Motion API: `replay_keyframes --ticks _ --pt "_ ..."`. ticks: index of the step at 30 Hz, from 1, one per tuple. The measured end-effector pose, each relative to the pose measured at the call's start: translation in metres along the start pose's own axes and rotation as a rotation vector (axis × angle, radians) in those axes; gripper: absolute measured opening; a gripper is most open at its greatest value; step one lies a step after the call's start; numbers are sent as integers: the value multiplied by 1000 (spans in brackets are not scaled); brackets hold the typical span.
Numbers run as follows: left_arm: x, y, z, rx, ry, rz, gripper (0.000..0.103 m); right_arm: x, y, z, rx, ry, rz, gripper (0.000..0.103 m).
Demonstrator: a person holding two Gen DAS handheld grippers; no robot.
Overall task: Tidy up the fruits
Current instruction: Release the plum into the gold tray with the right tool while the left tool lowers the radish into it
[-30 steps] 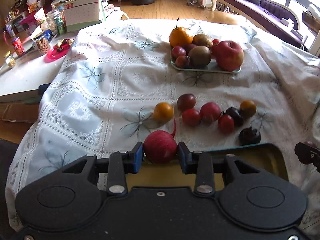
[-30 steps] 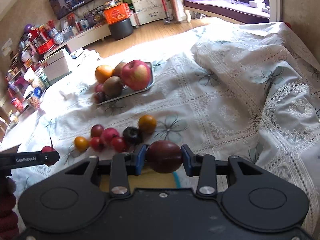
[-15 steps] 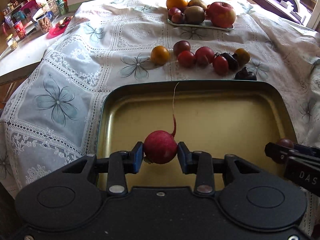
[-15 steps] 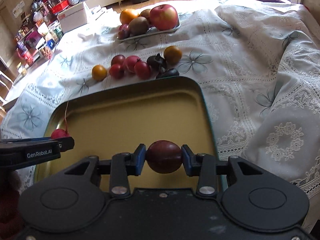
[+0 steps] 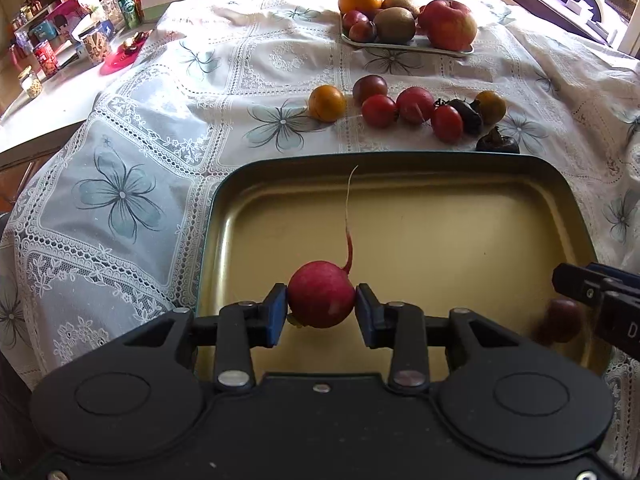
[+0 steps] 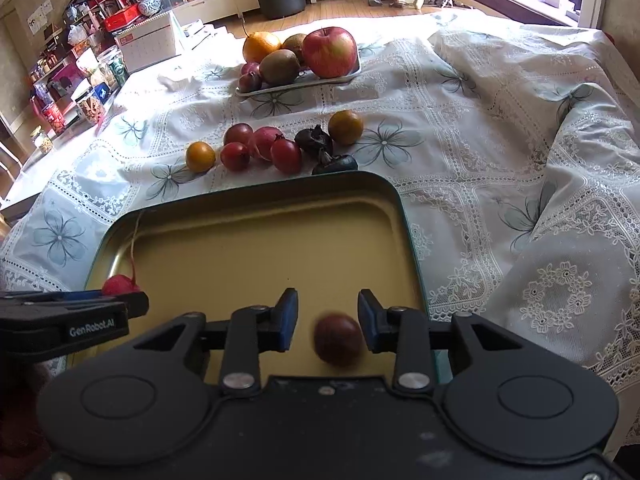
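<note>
- Gold-coloured metal tray (image 5: 460,216) with a dark green rim lies on the lace tablecloth (image 5: 120,152), under both grippers.
- Left gripper (image 5: 321,306) clamps a red radish (image 5: 320,294) between its 2 blue pads, the thin root pointing toward 12 o'clock over the tray.
- Right gripper (image 6: 327,320) has its fingers spread apart; a blurred dark red plum (image 6: 338,338) sits between them, touching neither pad, low over the tray floor.
- The left wrist view shows that plum (image 5: 558,320) only as a smear at 3 o'clock beside the right gripper's fingertips.
- The right wrist view shows the radish (image 6: 118,284) at 9 o'clock, mostly hidden behind the left gripper.
- Loose small fruits (image 6: 276,146) lie in a row at 12 o'clock beyond the tray; farther on, a plate of fruit (image 6: 298,80) holds an apple (image 6: 330,52).
</note>
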State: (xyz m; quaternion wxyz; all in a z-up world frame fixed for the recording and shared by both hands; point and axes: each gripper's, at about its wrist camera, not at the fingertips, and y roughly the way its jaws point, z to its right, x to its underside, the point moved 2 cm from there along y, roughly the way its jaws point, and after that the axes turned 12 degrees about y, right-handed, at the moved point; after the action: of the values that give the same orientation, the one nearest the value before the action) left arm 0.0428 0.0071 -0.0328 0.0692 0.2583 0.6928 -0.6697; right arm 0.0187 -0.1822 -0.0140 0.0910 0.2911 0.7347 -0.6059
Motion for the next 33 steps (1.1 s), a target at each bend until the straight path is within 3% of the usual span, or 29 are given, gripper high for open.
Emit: replay_keyframes --ticks 9,33 --pt "1 -7 0 -26 9 30 46 1 0 -2 -5 -4 -12 36" --pt "2 -8 4 -25 18 14 46 5 3 -5 -9 -4 -54 42"
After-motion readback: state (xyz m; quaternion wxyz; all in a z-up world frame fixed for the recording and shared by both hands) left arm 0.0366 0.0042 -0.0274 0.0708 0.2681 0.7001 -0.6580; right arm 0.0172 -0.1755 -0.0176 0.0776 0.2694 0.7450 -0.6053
